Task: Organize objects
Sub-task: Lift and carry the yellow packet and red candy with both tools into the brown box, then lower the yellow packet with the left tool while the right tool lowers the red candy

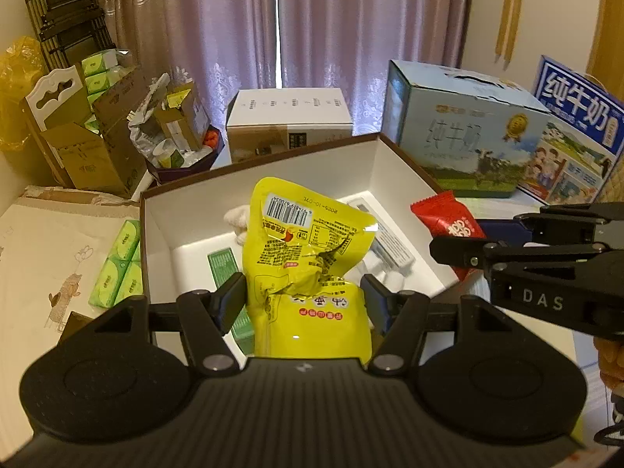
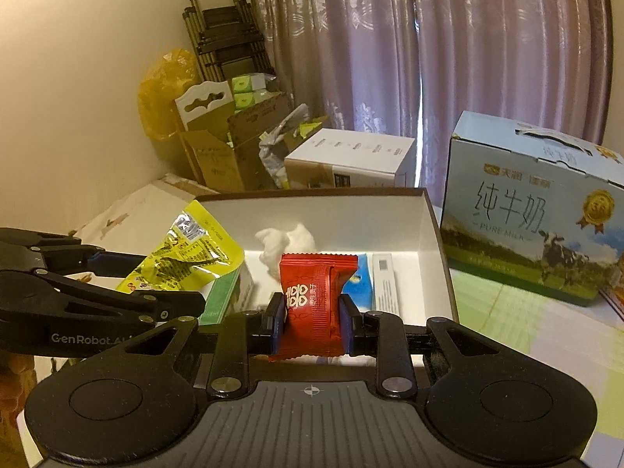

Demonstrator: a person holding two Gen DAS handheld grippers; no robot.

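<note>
Both claws clamped: left claw on yellow packet, right claw on red packet.

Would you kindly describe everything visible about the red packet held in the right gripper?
The red snack packet is a small pillow-style wrapper of glossy foil-like film with crimped, serrated ends and a white double-happiness emblem beside a line of white characters. It stands roughly upright, slightly creased, pinched at its middle between the right gripper's fingers. It is held above the near edge of the open white-lined box, touching nothing else visible. From the left wrist view it appears just outside the box's right wall.
</note>
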